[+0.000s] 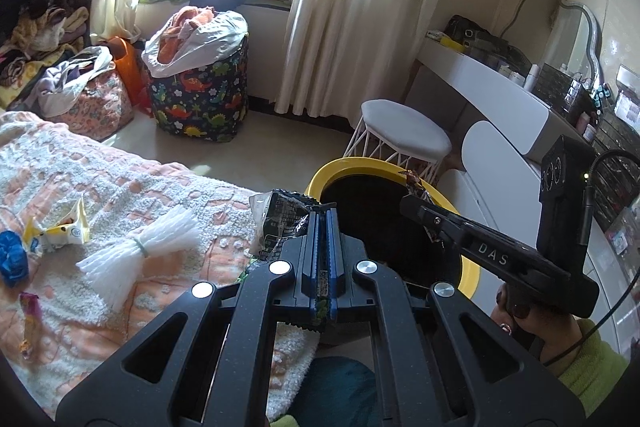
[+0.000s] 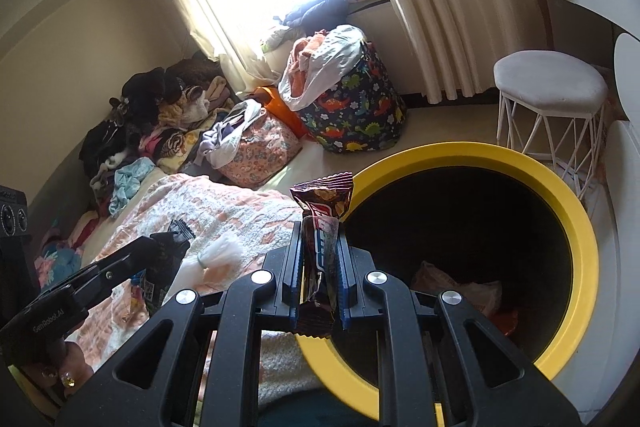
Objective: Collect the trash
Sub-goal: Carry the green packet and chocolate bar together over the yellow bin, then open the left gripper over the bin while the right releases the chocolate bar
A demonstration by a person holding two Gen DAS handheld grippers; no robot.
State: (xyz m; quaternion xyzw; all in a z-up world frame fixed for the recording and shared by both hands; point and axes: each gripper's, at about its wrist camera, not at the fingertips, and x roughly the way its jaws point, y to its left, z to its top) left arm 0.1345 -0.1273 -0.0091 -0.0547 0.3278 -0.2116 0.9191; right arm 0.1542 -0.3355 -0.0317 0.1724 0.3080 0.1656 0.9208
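**A:** How far along is the trash collecting?

**B:** Midway, I judge. The left gripper (image 1: pixel 322 213) has its fingers clamped on a black wrapper (image 1: pixel 280 223), low centre. The right gripper (image 2: pixel 320 227) pinches a brown snack wrapper (image 2: pixel 324 205) beside the yellow-rimmed bin (image 2: pixel 560 195). Some rubbish lies inside already.

**B:** Left on the bed (image 1: pixel 120 171), lower left: a yellow-white wrapper (image 1: pixel 60 233), a blue scrap (image 1: pixel 12 261), a purple wrapper (image 1: pixel 29 323).

**A:** Room to move?

**B:** The bin mouth gapes wide, touching the bed's edge. A white stool (image 2: pixel 548 83) stands behind, apart.
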